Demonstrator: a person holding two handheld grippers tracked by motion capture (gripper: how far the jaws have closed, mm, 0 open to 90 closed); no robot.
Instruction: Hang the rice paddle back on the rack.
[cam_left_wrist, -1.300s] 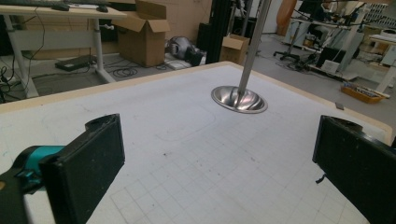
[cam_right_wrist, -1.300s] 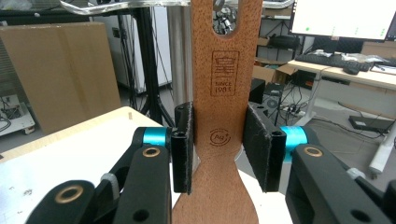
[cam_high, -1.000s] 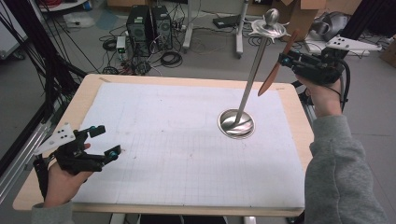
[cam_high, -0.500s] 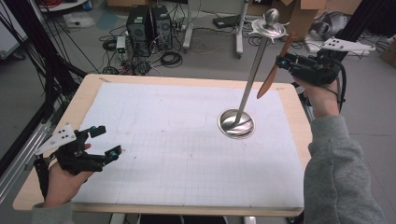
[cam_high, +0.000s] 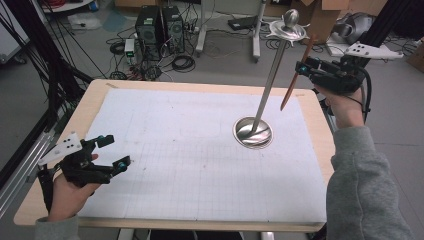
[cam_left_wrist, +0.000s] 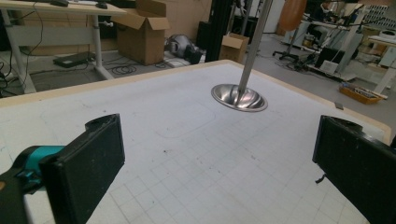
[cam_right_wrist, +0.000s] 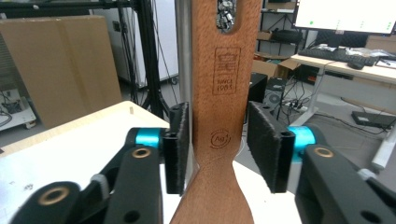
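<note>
A tall metal stand (cam_high: 270, 80) rises from a round base (cam_high: 252, 132) on the right half of the table. A wooden utensil (cam_high: 295, 75) slants down from the rim of the stand's head. My right gripper (cam_high: 301, 68) is at the utensil's handle (cam_right_wrist: 219, 93). Its jaws have just been opening, and the handle stands between the pads (cam_right_wrist: 264, 144) with a gap on one side. A slot at the handle's top has metal showing in it. My left gripper (cam_high: 114, 151) hovers open over the table's near left, with nothing between its jaws. The left gripper (cam_left_wrist: 219, 168) faces the stand's base (cam_left_wrist: 239, 97).
White gridded paper (cam_high: 200, 150) covers the wooden table (cam_high: 90, 95). Behind the table the floor holds computer towers (cam_high: 160, 25), cables and cardboard boxes. A black frame post (cam_high: 50, 75) stands at the left edge.
</note>
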